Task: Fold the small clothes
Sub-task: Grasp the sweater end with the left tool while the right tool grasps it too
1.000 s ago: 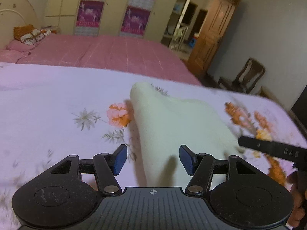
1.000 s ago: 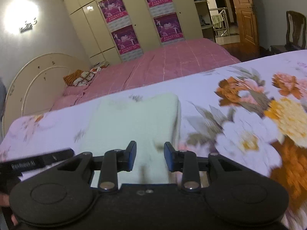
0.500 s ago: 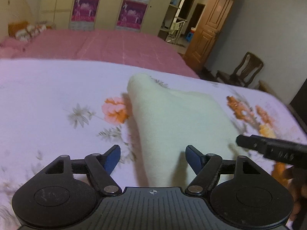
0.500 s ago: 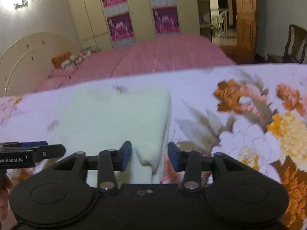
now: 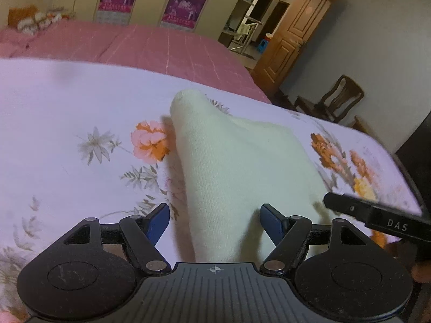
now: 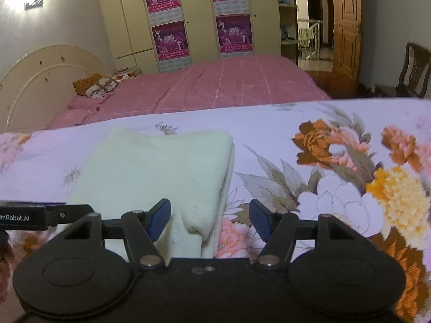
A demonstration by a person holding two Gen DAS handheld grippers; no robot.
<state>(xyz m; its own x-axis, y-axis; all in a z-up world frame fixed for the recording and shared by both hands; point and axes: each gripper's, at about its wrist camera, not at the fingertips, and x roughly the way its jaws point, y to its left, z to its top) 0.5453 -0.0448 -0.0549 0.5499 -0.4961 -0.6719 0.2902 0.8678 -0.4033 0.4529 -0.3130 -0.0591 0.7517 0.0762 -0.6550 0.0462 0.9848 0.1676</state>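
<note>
Now close both spread-jawed tools, left gripper (image 5: 214, 216) and right gripper (image 6: 209, 215), squarely on cream knit garment (image 6: 159, 169) corners, then fold evenly.

Folded cloth (image 6: 161, 169) lies flat on flowered sheet (image 6: 309, 140) straight before me. My left claw (image 5: 214, 222) at its near left corner, my right claw (image 6: 209, 219) at its near right corner, cloth edge between fingers of each. Second bed (image 6: 215, 88) behind sheet, wardrobe (image 6: 188, 16) behind that, door (image 6: 346, 27) and chair (image 6: 413, 72) far right.
</note>
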